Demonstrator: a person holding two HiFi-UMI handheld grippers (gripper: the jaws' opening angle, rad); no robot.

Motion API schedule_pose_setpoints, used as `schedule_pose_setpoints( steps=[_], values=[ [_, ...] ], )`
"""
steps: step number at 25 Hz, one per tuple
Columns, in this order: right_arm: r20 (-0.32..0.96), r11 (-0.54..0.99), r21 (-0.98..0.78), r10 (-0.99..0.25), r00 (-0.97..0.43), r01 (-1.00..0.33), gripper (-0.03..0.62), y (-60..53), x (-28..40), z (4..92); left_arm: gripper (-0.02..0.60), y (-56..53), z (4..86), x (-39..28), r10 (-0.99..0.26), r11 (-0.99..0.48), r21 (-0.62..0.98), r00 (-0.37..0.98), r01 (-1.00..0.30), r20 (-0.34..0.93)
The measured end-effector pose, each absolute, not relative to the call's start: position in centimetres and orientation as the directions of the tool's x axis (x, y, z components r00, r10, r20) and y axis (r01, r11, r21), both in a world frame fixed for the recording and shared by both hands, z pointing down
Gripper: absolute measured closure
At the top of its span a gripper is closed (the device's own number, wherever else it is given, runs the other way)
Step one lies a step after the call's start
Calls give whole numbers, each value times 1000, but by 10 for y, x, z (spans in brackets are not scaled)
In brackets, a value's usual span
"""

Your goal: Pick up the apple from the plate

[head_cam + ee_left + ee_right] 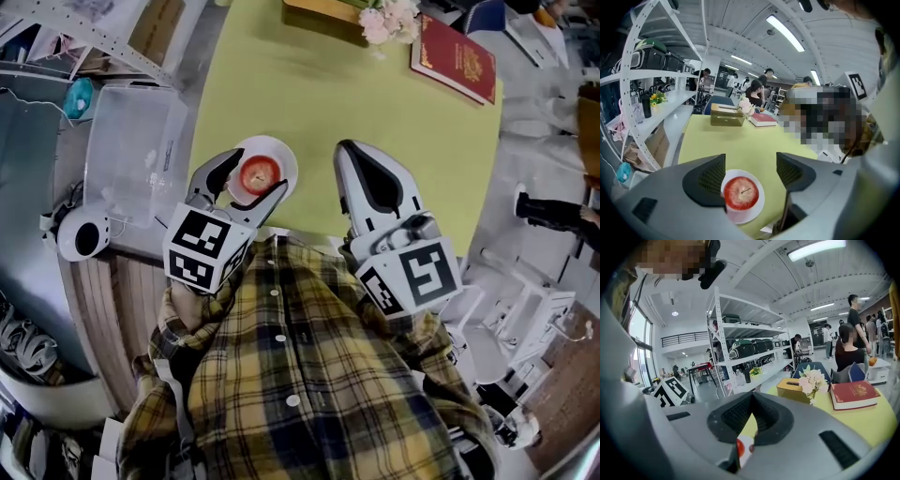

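Note:
A red apple (259, 172) sits on a small white plate (279, 150) near the front edge of the yellow-green table (394, 103). My left gripper (246, 187) hovers just over it, open, with one jaw to the left of the apple and the other at its near right; the pads are apart from the fruit. Seen from the left gripper view, the apple (741, 192) lies low between the spread jaws of the left gripper (750, 171), nearer the left pad. My right gripper (349, 155) is shut and empty, to the right of the plate. In the right gripper view its pads (761, 414) meet.
A red book (453, 58), pale flowers (389, 19) and a tan tissue box (726, 115) stand at the table's far end. A clear plastic bin (136, 141) is left of the table. White shelving (651, 79) lines the left side; people sit beyond the table.

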State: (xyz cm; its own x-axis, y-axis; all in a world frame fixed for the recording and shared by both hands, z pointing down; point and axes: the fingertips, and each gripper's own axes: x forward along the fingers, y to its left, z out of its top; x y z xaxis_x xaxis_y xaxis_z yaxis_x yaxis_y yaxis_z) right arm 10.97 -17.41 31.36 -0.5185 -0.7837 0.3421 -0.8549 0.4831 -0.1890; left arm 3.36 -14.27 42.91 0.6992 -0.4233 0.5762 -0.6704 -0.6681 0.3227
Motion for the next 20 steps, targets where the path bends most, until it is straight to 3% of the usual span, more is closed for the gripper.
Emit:
schedule_pose_setpoints(
  steps=[20],
  values=[
    [416,460,-238,-747,-518,-855,597,-161,123,358,215,-123,515,28,-402,-600,316,619,-735,675]
  ],
)
